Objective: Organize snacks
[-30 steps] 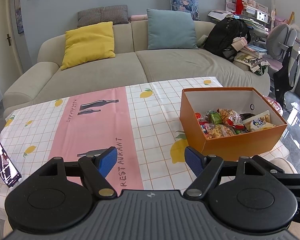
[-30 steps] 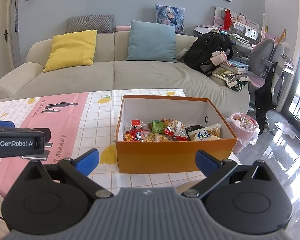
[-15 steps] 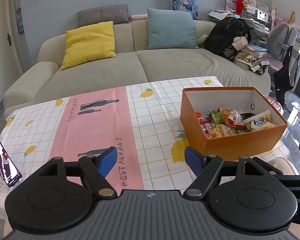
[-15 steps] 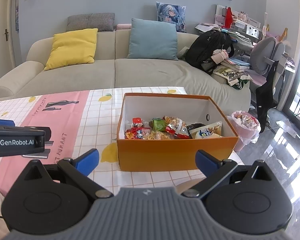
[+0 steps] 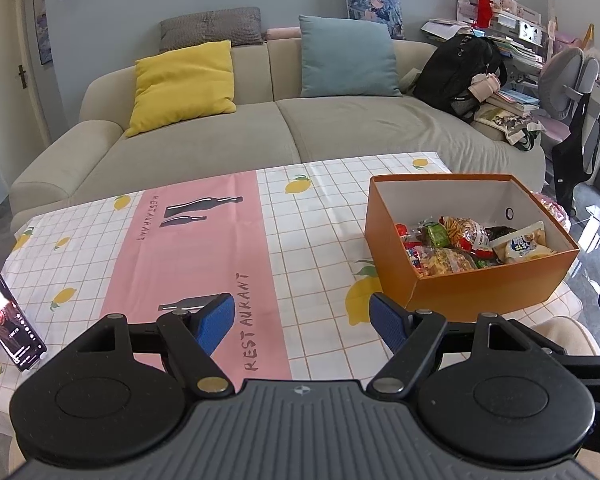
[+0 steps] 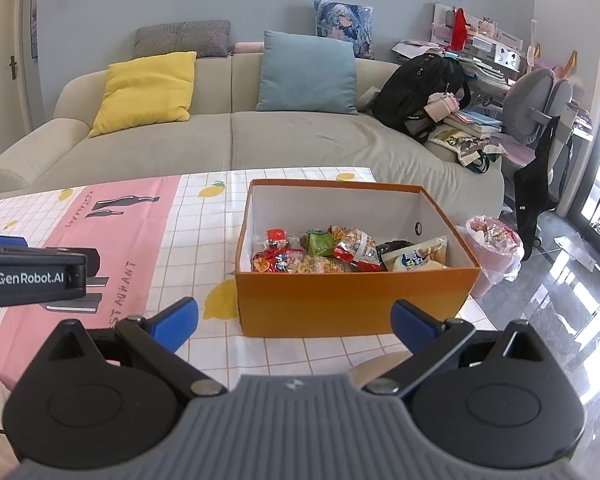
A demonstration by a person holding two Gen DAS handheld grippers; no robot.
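One orange cardboard box (image 6: 352,300) on the checked lemon-print tablecloth (image 5: 308,232), toward the table's right end, open-topped, one round hole in its right inner wall. Snack packets (image 6: 340,254) piled in the near half of the box, far half bare: roughly six visible, exact count unclear due to overlap. Among them one green packet (image 6: 320,242), one red-and-clear bag of sticks (image 6: 356,248), one pale bag with a blue logo (image 6: 416,256), one red packet at the left end (image 6: 276,238). Left gripper (image 5: 302,320) spread wide, two blue pads (image 5: 216,322) well apart, nothing between, hovering over the pink strip of the cloth, box ahead and to the right. Right gripper (image 6: 294,318) also spread wide, two blue pads (image 6: 176,318) flanking empty air just short of the box's near wall, not touching. Left gripper body also visible at left edge of the right wrist view, labelled GenRobot.AI. One phone (image 5: 12,322) propped at the table's left edge, screen lit. Behind the table one beige sofa (image 5: 260,136) with four cushions: one yellow (image 5: 184,82), one teal (image 5: 348,58), one grey (image 5: 210,32), one printed with a character (image 5: 372,6). One black backpack (image 5: 456,70) at the sofa's right end. One pink-lined bin (image 6: 494,248) on the floor right of the table. One grey chair (image 6: 540,100) by the cluttered desk.
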